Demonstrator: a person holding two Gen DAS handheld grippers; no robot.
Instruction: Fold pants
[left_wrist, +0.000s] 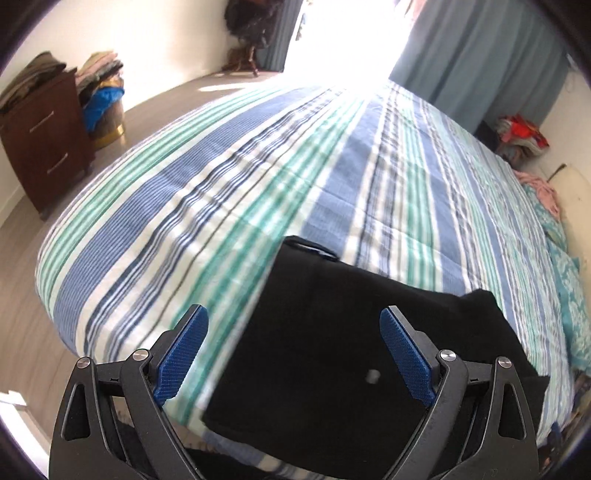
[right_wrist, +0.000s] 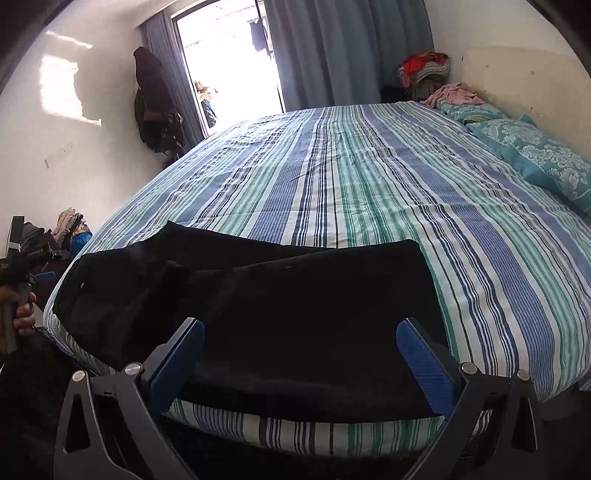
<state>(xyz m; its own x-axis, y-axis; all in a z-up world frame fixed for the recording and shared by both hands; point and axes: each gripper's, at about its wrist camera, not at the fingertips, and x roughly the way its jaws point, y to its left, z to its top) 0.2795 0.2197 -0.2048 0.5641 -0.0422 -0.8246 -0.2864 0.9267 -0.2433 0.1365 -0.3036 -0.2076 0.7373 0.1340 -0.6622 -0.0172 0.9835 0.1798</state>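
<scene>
While the black pants (right_wrist: 258, 314) lie folded at the near edge of the striped bed (right_wrist: 369, 177), I hold both the left gripper (left_wrist: 293, 354) and right gripper (right_wrist: 301, 365) above them, fingers spread wide and empty; bare bedspread stretches beyond.

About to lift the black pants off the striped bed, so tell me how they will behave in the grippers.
The black pants will likely go floppy: they lie in soft overlapping layers and drape over the edge of the striped bed. Pinched at one spot, the free layers would probably sag and unfold. Pushed, they would likely bunch rather than slide. Both the left gripper and right gripper stand open.
</scene>
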